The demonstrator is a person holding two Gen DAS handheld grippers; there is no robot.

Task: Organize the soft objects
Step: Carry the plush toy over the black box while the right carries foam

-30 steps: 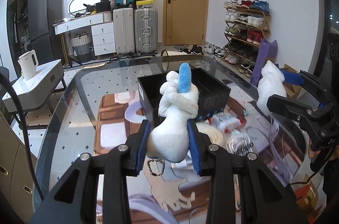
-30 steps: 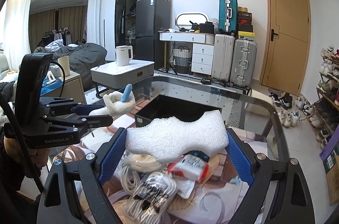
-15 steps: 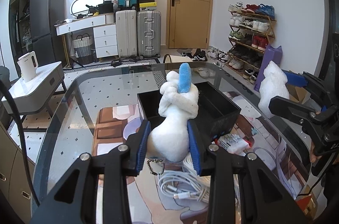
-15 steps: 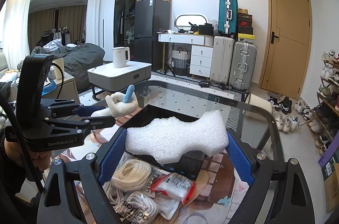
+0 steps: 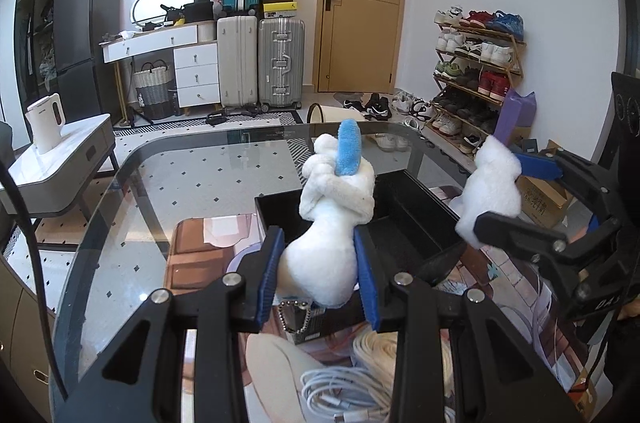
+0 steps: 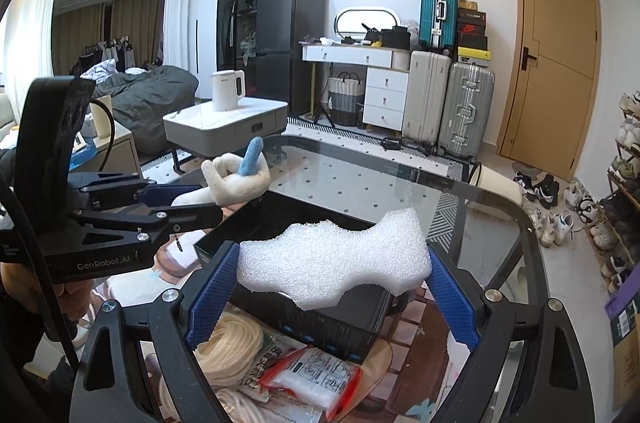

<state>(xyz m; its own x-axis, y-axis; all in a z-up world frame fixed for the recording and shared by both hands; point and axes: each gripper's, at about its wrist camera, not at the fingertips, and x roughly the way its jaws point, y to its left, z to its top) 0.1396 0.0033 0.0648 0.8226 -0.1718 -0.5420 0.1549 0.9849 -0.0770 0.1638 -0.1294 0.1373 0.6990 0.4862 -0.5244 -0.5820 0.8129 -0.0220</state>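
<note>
My left gripper [image 5: 318, 273] is shut on a white plush toy [image 5: 334, 223] with a blue ear; a small ball chain hangs under it. The toy hovers just before the near left corner of an open black box [image 5: 404, 219] on the glass table. My right gripper [image 6: 332, 283] is shut on a wide white foam piece [image 6: 334, 263], held over the near side of the same black box [image 6: 320, 323]. In the right wrist view the left gripper [image 6: 192, 203] and its plush toy [image 6: 236, 181] are at the left, by the box's left edge. The right gripper [image 5: 504, 195] with the foam piece [image 5: 490, 191] shows at the right of the left wrist view.
Coiled white cables [image 5: 360, 387], a cream rope coil [image 6: 230, 355] and a red-edged plastic packet [image 6: 310, 381] lie on the printed mat in front of the box. The glass table's far edge [image 6: 420, 179] curves beyond it. A person's hand [image 6: 76, 303] holds the left gripper.
Both grippers moved forward over the table toward the black box, each keeping its object. The box now sits closer under them, and the cables and packet lie nearer the bottom edge.
</note>
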